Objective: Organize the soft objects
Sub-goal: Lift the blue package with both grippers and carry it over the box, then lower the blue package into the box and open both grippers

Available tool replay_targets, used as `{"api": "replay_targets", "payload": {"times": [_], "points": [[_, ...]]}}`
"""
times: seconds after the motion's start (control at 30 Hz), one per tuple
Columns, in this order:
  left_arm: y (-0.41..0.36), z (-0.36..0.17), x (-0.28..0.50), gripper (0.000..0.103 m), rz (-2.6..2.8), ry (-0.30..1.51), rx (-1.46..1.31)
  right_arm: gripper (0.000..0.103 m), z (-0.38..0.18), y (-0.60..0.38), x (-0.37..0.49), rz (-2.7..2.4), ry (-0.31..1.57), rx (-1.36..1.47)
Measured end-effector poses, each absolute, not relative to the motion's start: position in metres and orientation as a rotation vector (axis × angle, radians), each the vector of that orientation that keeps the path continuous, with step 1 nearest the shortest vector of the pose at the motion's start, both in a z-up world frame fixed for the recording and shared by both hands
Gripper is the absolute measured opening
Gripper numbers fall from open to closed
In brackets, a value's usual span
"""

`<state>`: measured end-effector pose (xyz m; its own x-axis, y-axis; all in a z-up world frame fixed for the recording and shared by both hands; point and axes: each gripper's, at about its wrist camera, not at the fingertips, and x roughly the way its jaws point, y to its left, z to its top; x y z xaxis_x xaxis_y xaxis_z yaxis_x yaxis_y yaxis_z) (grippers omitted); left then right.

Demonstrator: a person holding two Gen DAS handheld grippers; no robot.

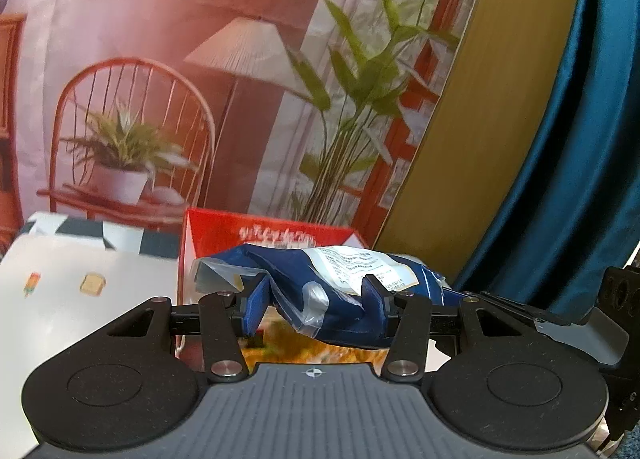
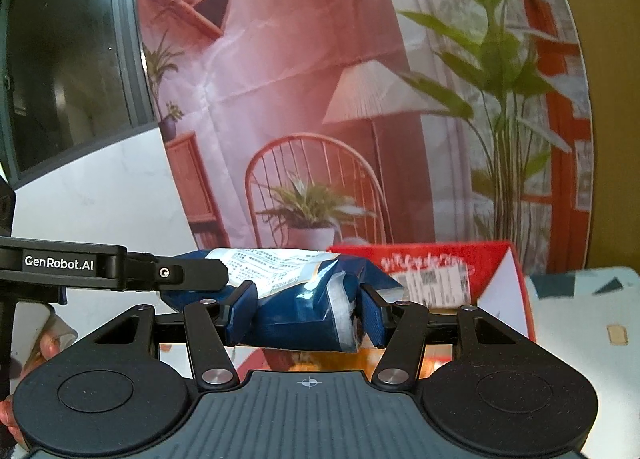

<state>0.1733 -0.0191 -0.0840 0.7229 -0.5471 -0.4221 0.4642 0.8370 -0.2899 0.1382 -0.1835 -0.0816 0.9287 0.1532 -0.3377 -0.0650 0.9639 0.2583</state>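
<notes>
A: Your left gripper [image 1: 316, 305] and right gripper [image 2: 306, 313] are both clenching the blue bag [image 1: 320, 291], crinkly, glossy, above the red box [image 1: 256, 235].

B: It's lying crosswise, long axis left-to-right.

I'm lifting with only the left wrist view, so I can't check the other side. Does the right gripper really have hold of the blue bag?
Observer: Yes. The right gripper has its fingers pressed on the blue bag, near its clear sealed end.
Operator: Any markings behind it that I miss?
Observer: A white barcode label on the red box.
Operator: And further left?
Observer: A dark window beside the printed backdrop.
</notes>
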Motion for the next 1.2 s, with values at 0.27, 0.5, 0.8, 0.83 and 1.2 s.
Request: {"api": "replay_targets", "payload": {"times": [0.27,0.5,0.8,0.83,1.2], "points": [[-0.038,-0.063,0.198,0.053,-0.566,0.461,-0.139,0.053,-0.064,-0.201,0.163,0.106,0.33,0.235],[-0.052,-0.078,0.248,0.053,-0.572,0.529,-0.142,0.053,-0.071,-0.219,0.199,0.092,0.368,0.194],[-0.074,-0.115,0.309,0.053,-0.591,0.635,-0.102,0.053,-0.108,-0.251,0.248,0.062,0.479,0.228],[-0.077,-0.119,0.315,0.053,-0.59,0.647,-0.1,0.053,-0.114,-0.254,0.254,0.058,0.493,0.231],[-0.102,-0.162,0.37,0.053,-0.587,0.768,-0.093,0.053,-0.162,-0.28,0.301,0.032,0.625,0.266]]}}
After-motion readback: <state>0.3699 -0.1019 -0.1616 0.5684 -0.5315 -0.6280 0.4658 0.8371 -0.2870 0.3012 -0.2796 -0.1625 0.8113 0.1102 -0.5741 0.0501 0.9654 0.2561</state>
